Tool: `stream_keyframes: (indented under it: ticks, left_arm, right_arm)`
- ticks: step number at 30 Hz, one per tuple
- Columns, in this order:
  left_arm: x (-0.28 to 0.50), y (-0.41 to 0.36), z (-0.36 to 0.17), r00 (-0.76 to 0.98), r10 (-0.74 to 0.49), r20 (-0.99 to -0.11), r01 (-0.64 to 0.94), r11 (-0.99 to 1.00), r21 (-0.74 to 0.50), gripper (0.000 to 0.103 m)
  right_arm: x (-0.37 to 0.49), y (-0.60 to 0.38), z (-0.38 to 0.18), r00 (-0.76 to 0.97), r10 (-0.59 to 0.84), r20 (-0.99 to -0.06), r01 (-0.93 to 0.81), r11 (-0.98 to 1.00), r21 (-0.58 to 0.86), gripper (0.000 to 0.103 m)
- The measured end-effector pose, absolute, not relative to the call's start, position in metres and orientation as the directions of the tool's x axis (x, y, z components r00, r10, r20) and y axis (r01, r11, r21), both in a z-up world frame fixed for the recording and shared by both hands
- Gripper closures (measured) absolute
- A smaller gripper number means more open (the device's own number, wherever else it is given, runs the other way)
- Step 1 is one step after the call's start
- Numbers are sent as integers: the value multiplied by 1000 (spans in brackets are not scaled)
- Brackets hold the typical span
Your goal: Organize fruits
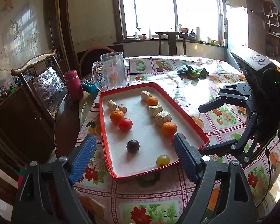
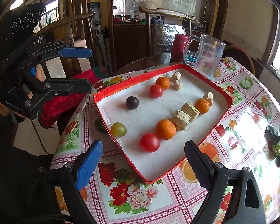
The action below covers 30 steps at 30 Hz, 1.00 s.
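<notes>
Red-rimmed tray (image 2: 222, 95) of fruit lies just ahead of both empty, wide-spread tongs, the red tomato (image 2: 149, 142) nearest the right gripper (image 2: 143, 163).

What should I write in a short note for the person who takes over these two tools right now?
Left tool: open, empty, near the red tray.
Right tool: open, empty, at the tray's other side.
In the tray: three oranges, two tomatoes, a dark plum, a green fruit, several beige chunks.
Done: all the fruit is in the tray.
Left: group by kind.
</notes>
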State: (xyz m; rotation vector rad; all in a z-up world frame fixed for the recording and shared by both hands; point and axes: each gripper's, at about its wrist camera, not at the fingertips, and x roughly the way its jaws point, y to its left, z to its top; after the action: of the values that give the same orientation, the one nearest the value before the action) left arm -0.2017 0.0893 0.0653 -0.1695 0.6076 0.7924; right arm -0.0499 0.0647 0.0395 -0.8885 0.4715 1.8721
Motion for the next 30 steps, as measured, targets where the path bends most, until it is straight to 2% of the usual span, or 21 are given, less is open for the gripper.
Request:
stream_keyframes:
  ticks: [17, 19, 30]
  left_arm:
    - [-203, 90, 64, 533, 629, -566, -720, 688, 87, 18]
    - [-202, 89, 63, 530, 632, -566, -719, 688, 95, 14]
    - [-207, 96, 62, 538, 624, -567, -734, 677, 49, 12]
  right_arm:
    - [-50, 60, 40, -255, 609, -751, -888, -455, -68, 13]
    - [-50, 60, 40, -256, 610, -750, -889, -454, -66, 13]
    - [-51, 61, 39, -258, 608, -751, -887, -457, -66, 13]
